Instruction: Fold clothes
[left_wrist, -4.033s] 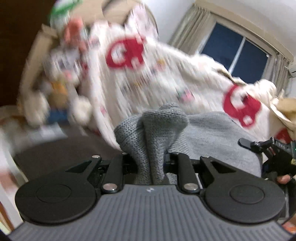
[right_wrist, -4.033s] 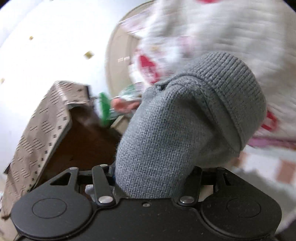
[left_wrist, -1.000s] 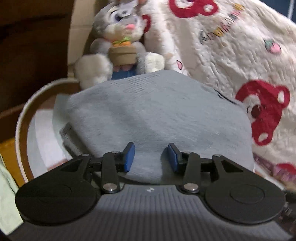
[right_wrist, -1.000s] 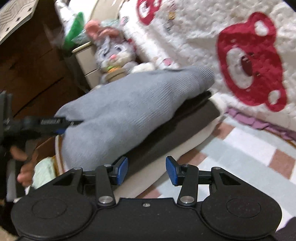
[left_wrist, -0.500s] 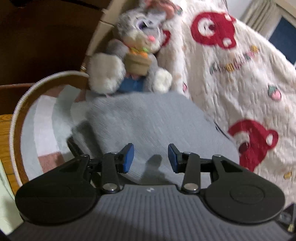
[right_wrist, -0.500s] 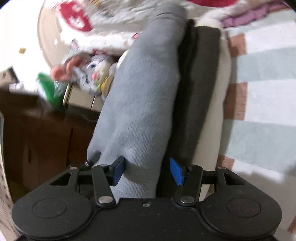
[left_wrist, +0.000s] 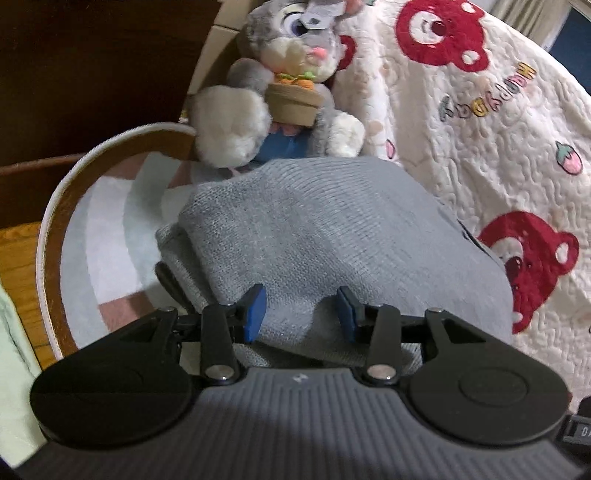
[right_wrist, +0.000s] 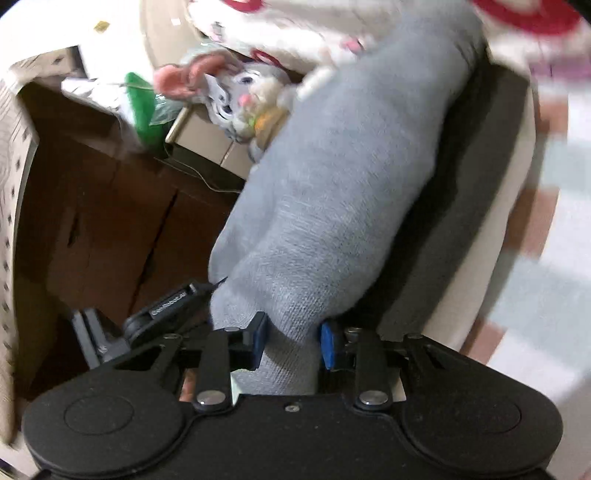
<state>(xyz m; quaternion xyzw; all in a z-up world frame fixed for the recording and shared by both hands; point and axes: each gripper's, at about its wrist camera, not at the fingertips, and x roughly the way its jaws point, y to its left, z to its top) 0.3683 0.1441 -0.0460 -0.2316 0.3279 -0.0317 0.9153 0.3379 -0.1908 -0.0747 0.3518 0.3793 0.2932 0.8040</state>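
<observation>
A folded grey knit sweater (left_wrist: 332, 236) lies on the bed on top of a dark folded garment (right_wrist: 458, 221). My left gripper (left_wrist: 301, 312) is open, its blue pads on either side of the sweater's near edge. In the right wrist view the sweater (right_wrist: 351, 177) runs away from me, and my right gripper (right_wrist: 293, 343) has closed on its near end, with grey fabric pinched between the blue pads. The left gripper (right_wrist: 173, 302) shows at the left of that view, beside the sweater.
A grey plush rabbit (left_wrist: 280, 81) sits just behind the sweater. A white quilt with red bears (left_wrist: 480, 122) lies to the right. A striped pastel bedsheet (left_wrist: 110, 236) and the bed's rounded edge are at the left. Dark wooden furniture (right_wrist: 110, 221) stands beyond.
Both grippers let go of the sweater and laid it on the pile. Since half a second ago my right gripper has narrowed onto the sweater's end; the left stays open.
</observation>
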